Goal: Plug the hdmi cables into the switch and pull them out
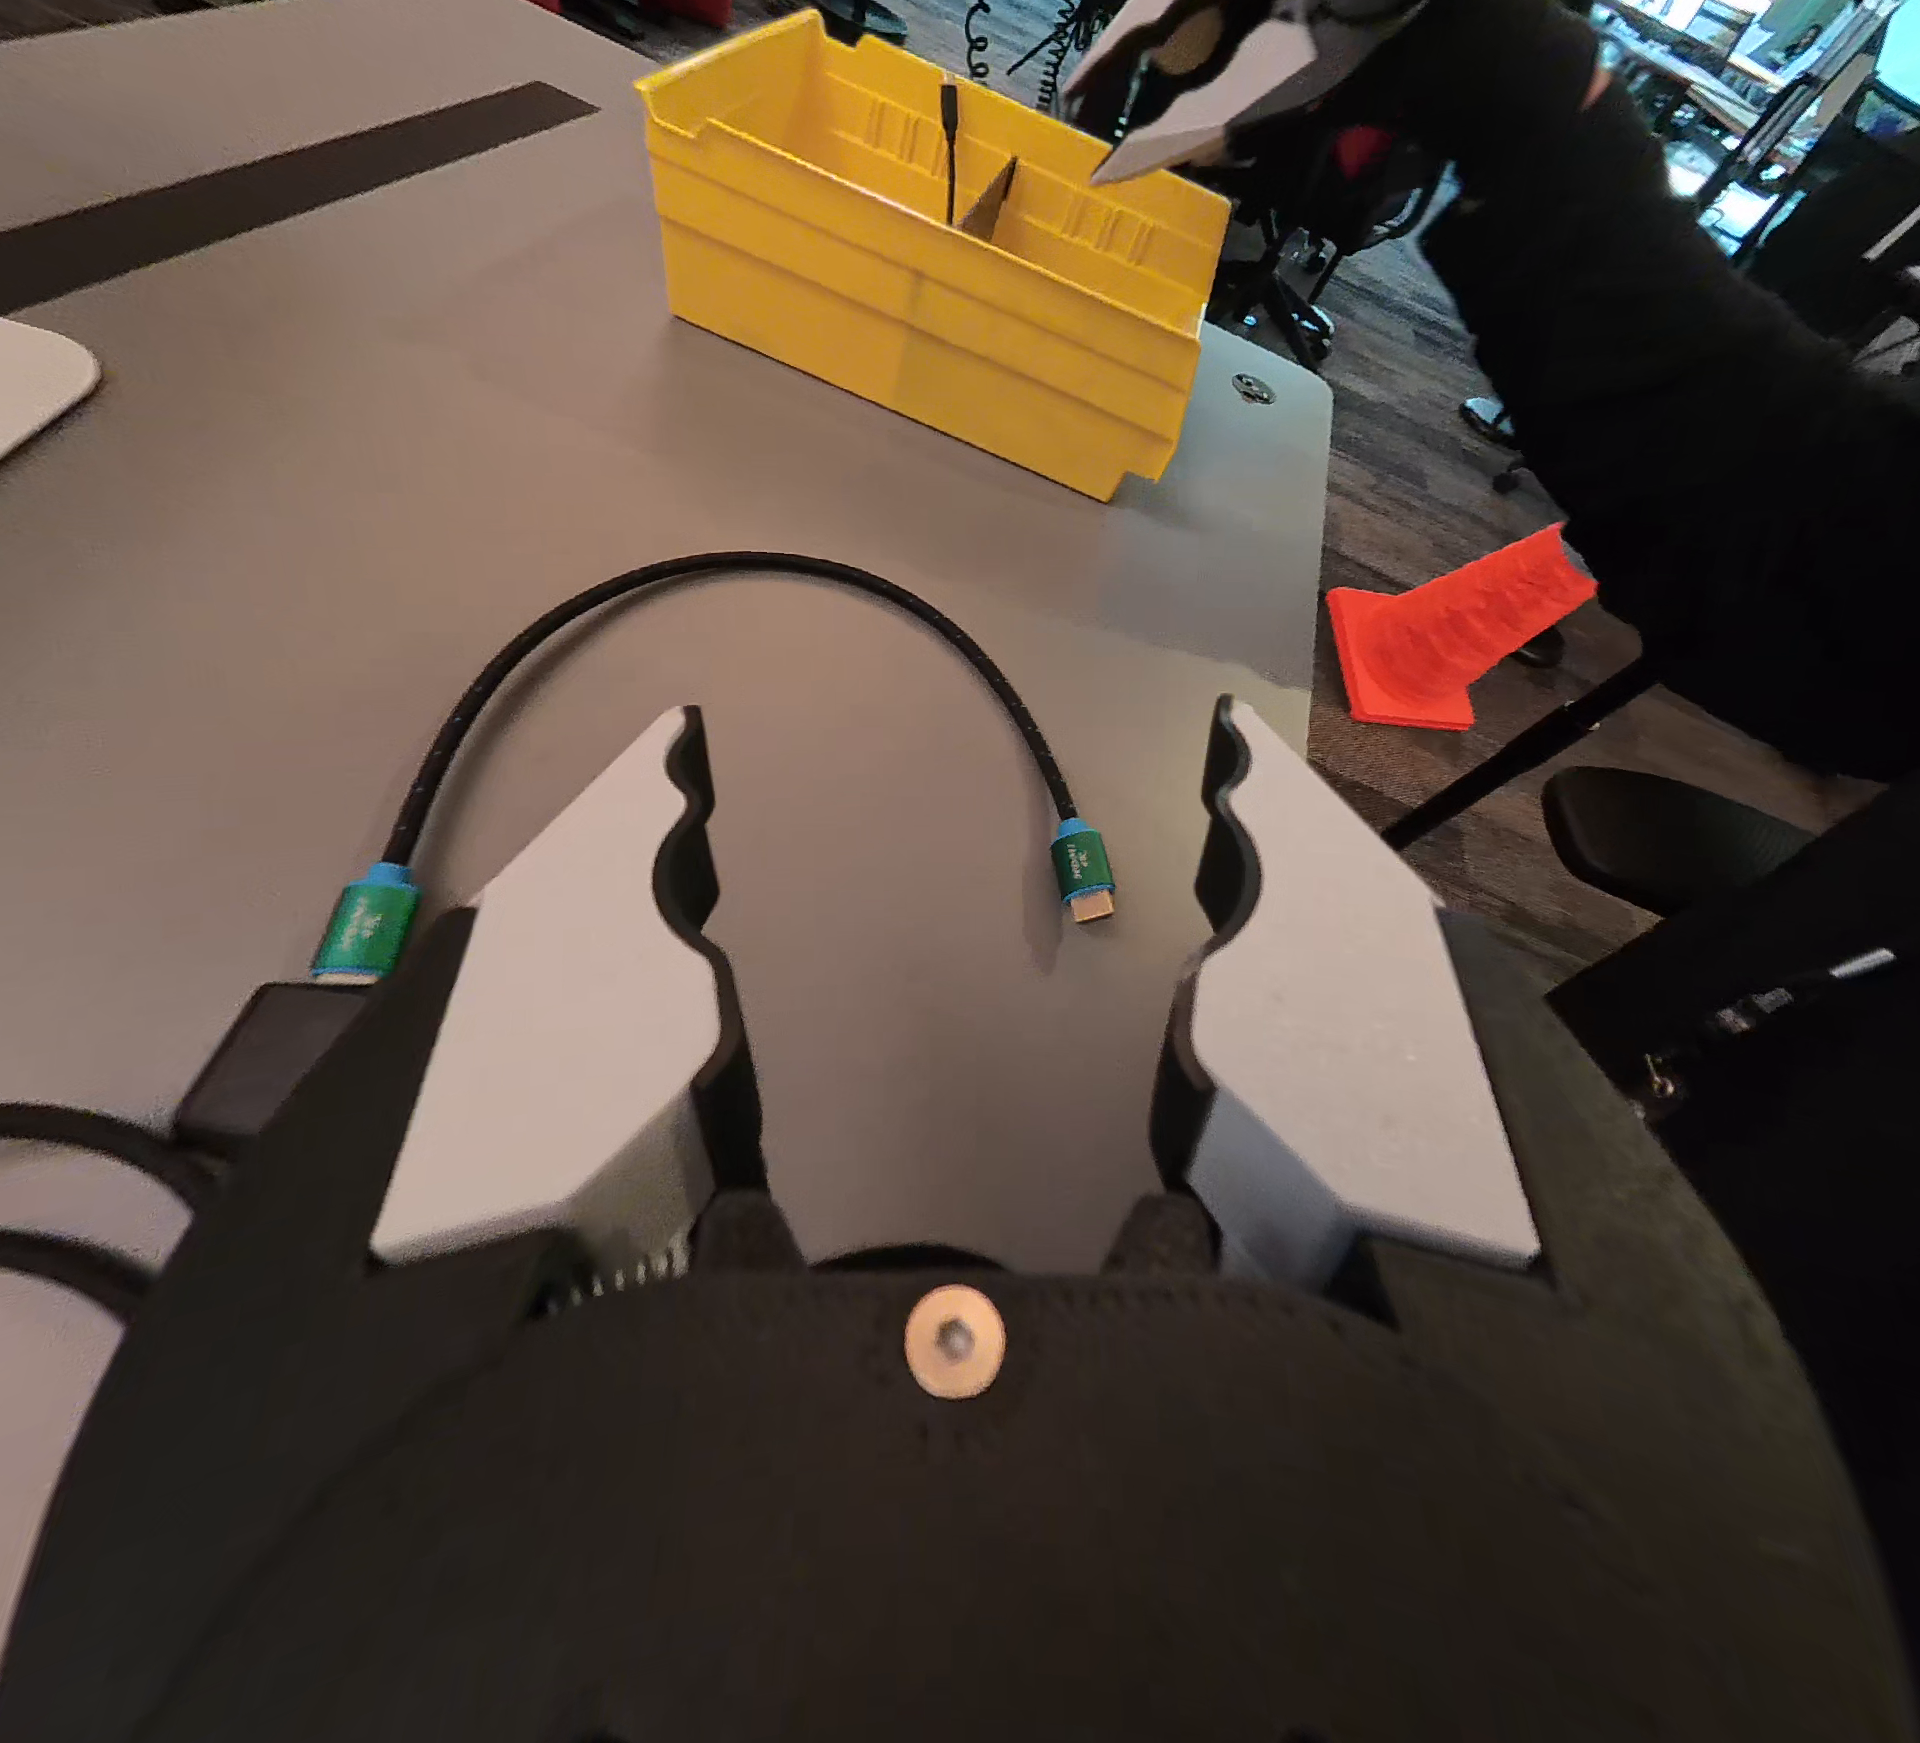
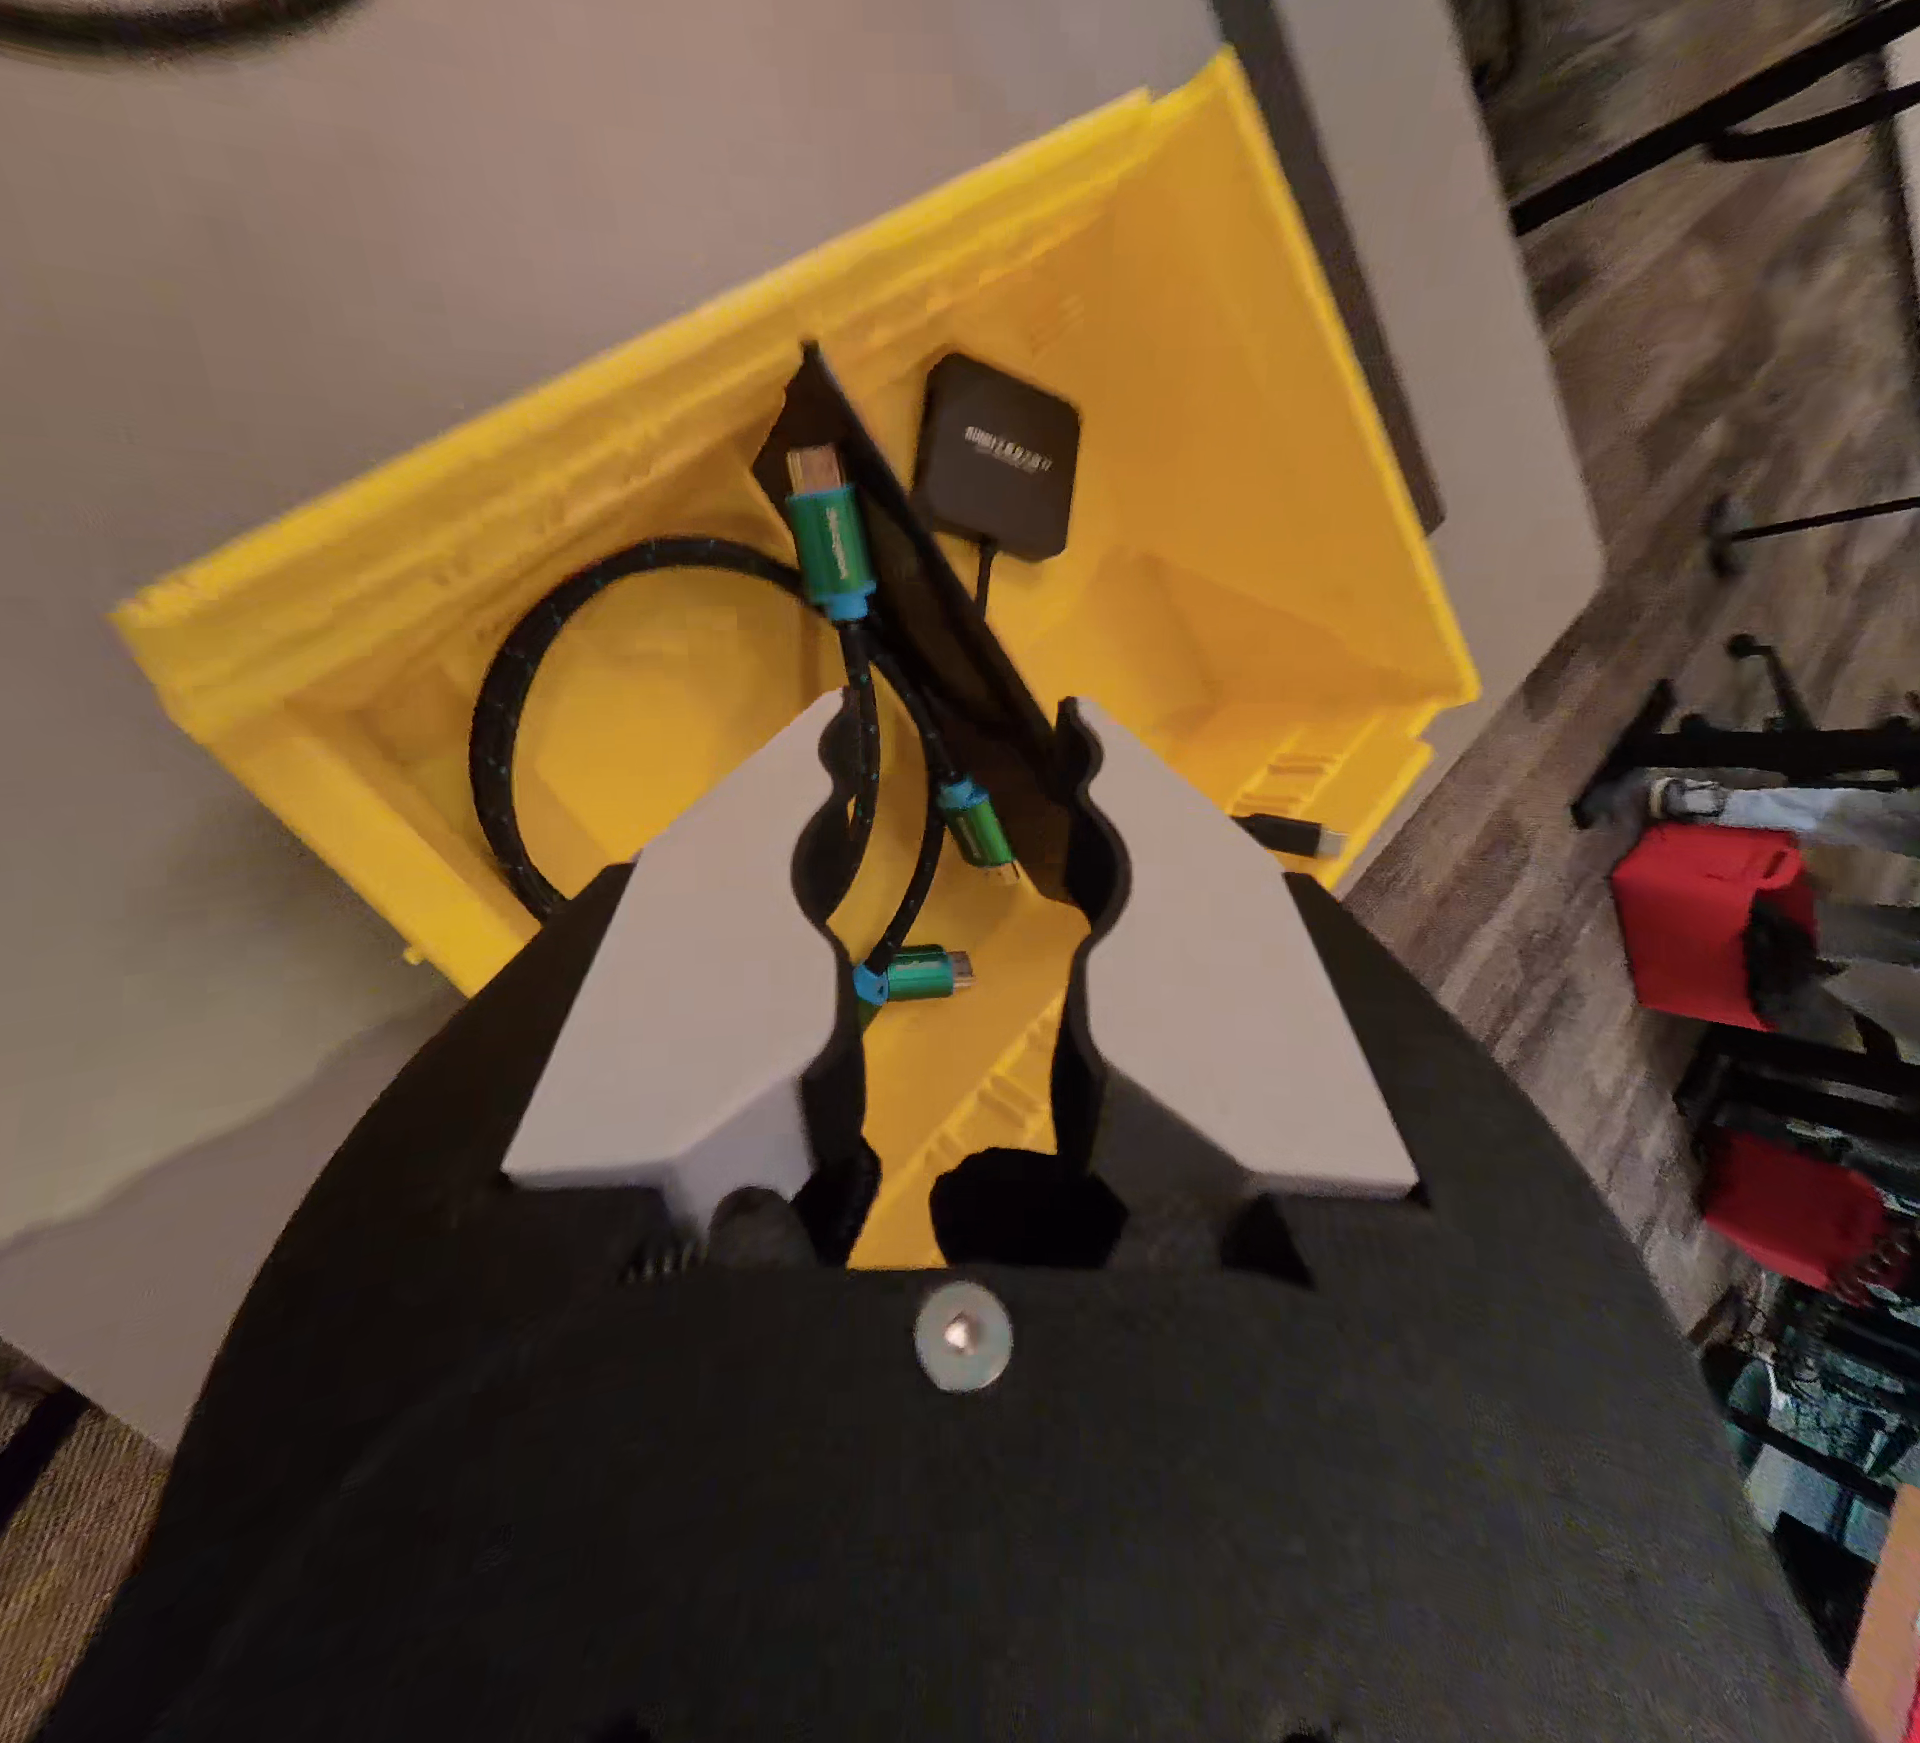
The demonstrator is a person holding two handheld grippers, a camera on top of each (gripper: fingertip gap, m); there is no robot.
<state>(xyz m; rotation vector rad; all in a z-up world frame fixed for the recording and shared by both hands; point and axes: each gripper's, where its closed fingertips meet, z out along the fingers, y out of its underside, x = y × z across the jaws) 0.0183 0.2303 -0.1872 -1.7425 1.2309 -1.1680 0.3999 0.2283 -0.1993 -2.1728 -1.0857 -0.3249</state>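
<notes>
Inside yellow bin [image 2: 1278, 405], labelled black switch [image 2: 997, 457], green-plugged cables [image 2: 831, 550]

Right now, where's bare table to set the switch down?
Free: grey tabletop between the yellow plastic bin and the black braided cable loop. Crowded: the bin's cable compartment, where the right claw hovers.
</notes>
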